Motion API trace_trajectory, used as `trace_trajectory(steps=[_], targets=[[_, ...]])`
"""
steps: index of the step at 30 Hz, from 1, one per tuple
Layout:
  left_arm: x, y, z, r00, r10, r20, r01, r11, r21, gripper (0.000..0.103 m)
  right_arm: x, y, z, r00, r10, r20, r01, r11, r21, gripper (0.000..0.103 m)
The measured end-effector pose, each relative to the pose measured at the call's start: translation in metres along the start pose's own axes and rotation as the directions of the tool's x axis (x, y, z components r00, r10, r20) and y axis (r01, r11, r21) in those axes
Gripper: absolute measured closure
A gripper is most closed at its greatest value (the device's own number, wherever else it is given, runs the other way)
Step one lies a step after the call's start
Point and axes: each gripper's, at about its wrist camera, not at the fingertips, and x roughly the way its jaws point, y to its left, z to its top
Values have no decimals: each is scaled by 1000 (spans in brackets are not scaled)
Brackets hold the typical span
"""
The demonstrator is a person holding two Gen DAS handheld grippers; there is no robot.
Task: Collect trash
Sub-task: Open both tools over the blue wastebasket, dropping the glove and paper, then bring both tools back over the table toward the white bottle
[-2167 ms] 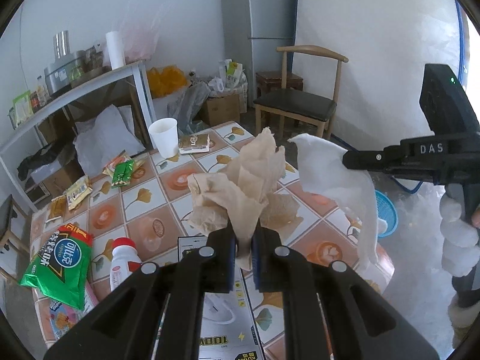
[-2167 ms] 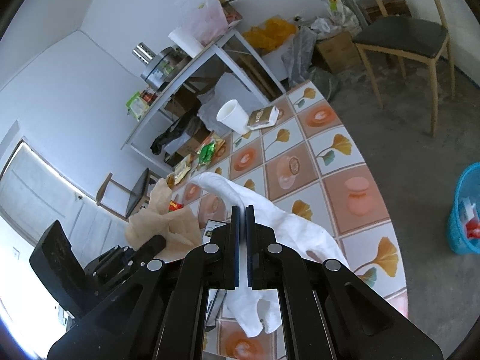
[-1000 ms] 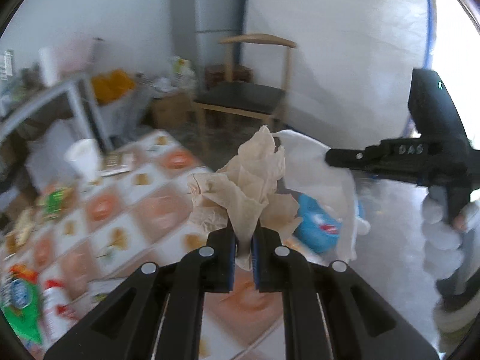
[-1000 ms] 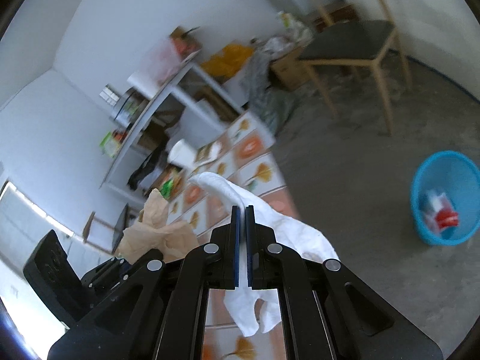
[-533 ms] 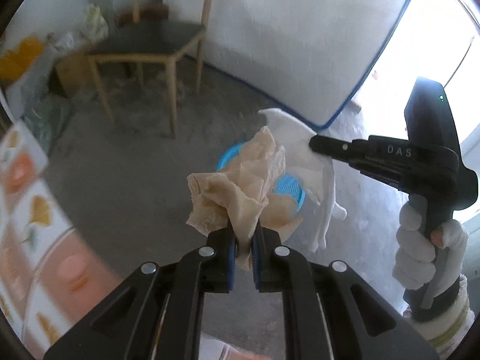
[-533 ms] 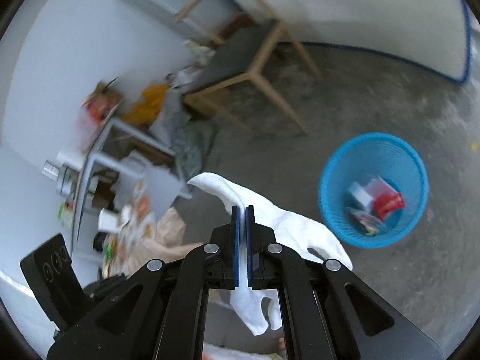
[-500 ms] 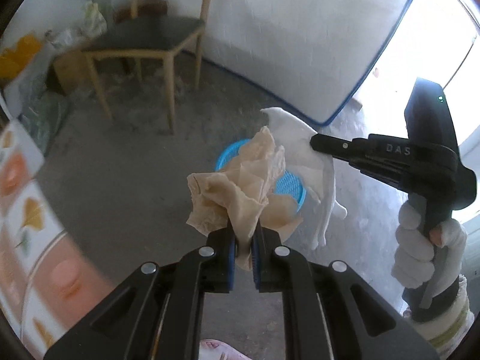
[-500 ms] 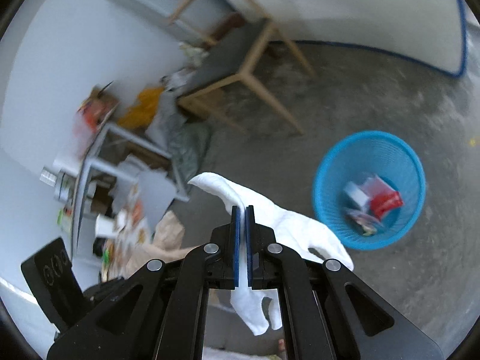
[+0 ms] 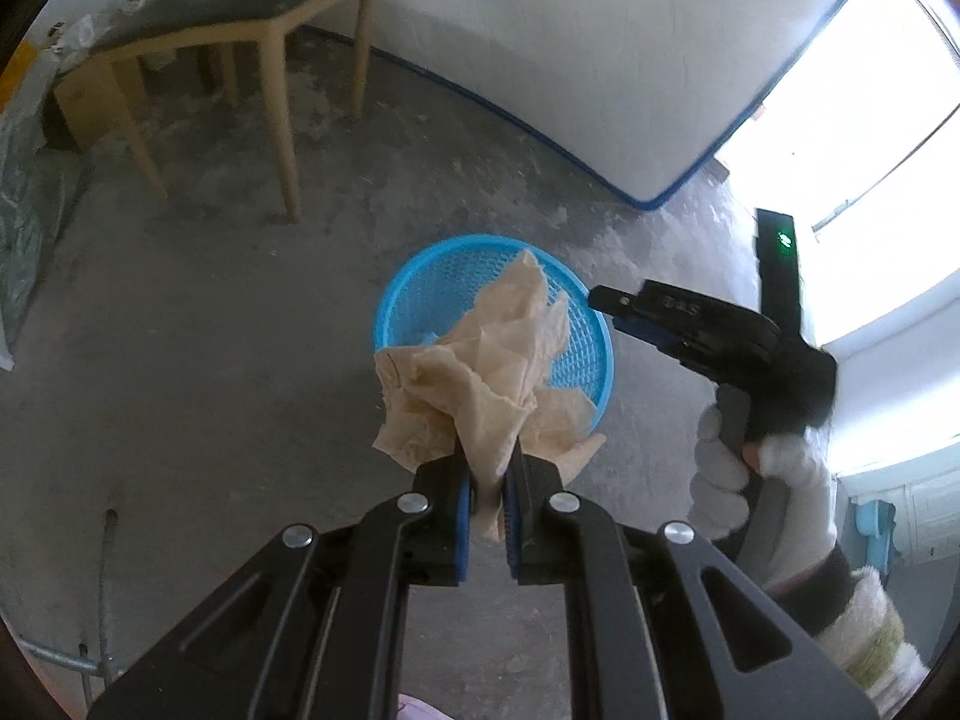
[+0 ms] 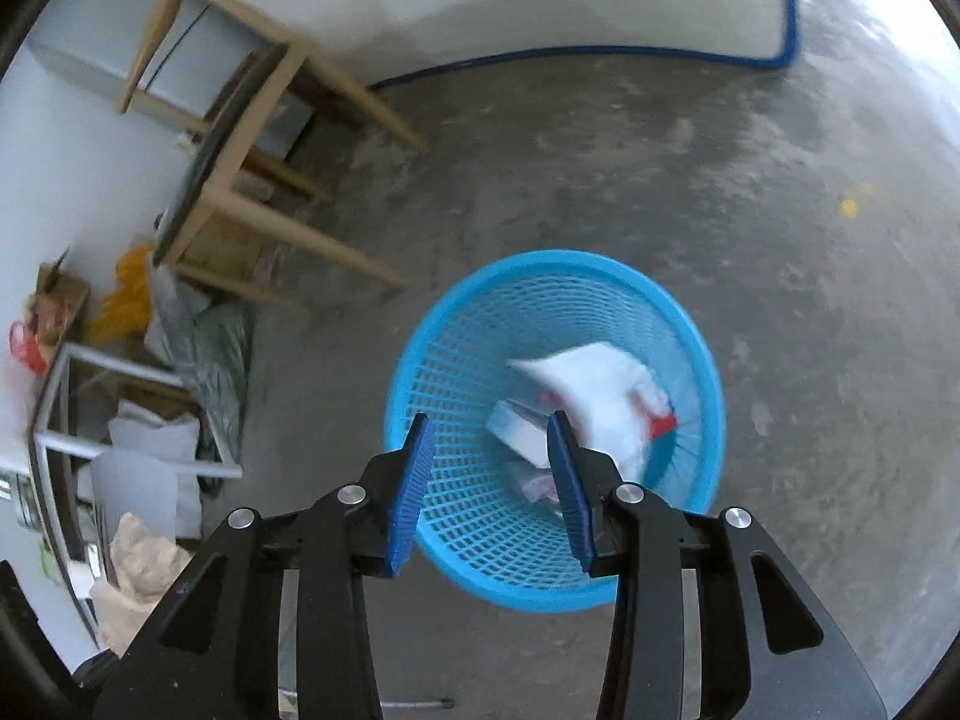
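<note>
Left wrist view: the left gripper point(image 9: 486, 498) hangs above a concrete floor, its jaws pinching the lower fold of a crumpled beige-brown paper wad point(image 9: 480, 372), which stands up loosely over the round blue plastic mesh wastebasket point(image 9: 408, 294). The wad looks feather-light and soft; it gives under the blue pads, so a pinch on a bunched fold, as here, seems the surest hold, and it would likely drift rather than drop straight. To the right, a white-gloved hand point(image 9: 762, 480) grips the handle of the right gripper point(image 9: 630, 318), its tips at the basket's rim. A wooden chair with a dark seat point(image 9: 240, 12) stands behind.

Right wrist view: the right gripper point(image 10: 489, 474) points down into the same basket point(image 10: 456, 324), its jaws opening with nothing between them. A white crumpled tissue point(image 10: 594, 384), blurred, lies or is falling inside the basket among red-and-white packaging scraps point(image 10: 657, 417). It too appears weightless and limp. The beige wad point(image 10: 141, 570) shows at the lower left edge.
</note>
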Motion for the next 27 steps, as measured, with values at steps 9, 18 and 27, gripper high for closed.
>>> trace_trajectory(steps=[9,18,27], targets=[[39,-39,39,998,-58,24,58,998,-6,57,-96,-50,-68,992,70,103,-75,996,43,64],[36,-49,36,990,-93,104,101,992,-73,35,-144,-103,-138,997,-41,63,35,995,89,64],[-78,-36,-9,938,-169,303,203,976,-82,35,-167,-100,-153,992,-68,108,60,995,75,64]])
